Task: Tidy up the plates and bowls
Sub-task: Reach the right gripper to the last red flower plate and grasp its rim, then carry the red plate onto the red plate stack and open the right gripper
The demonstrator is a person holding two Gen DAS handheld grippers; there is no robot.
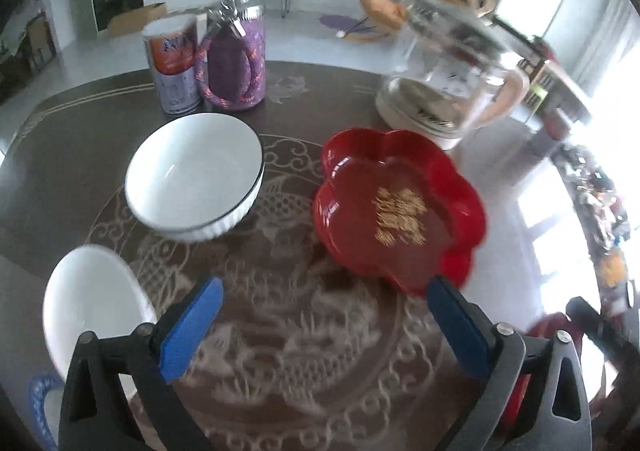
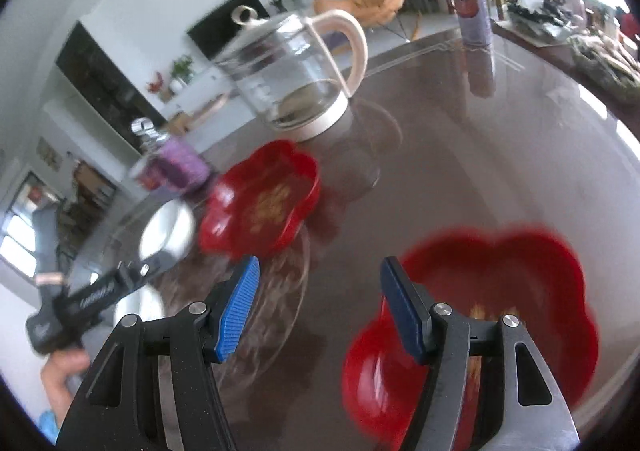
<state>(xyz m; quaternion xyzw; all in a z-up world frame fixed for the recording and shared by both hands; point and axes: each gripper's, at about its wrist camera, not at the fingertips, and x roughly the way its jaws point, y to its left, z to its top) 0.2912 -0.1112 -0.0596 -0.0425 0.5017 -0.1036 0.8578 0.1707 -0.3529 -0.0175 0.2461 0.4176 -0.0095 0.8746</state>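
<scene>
In the left wrist view, my left gripper (image 1: 326,315) hovers open over the patterned table top with nothing between its blue pads. A ribbed white bowl (image 1: 194,175) stands ahead to the left, and a second white bowl (image 1: 92,303) lies beside the left finger. A red flower-shaped plate (image 1: 398,207) with gold lettering sits just beyond the right finger. In the right wrist view, my right gripper (image 2: 320,303) is open and empty. Its right finger overlaps the rim of a second red flower plate (image 2: 500,311). The first red plate (image 2: 260,199) and a white bowl (image 2: 168,231) lie farther off.
A glass kettle (image 1: 448,79) with a cream handle stands behind the red plate. A purple jar (image 1: 236,55) with a rope and a can (image 1: 172,63) stand at the table's back. Another can (image 2: 474,15) stands far right. A hand (image 2: 64,371) holds the left gripper's body (image 2: 92,297).
</scene>
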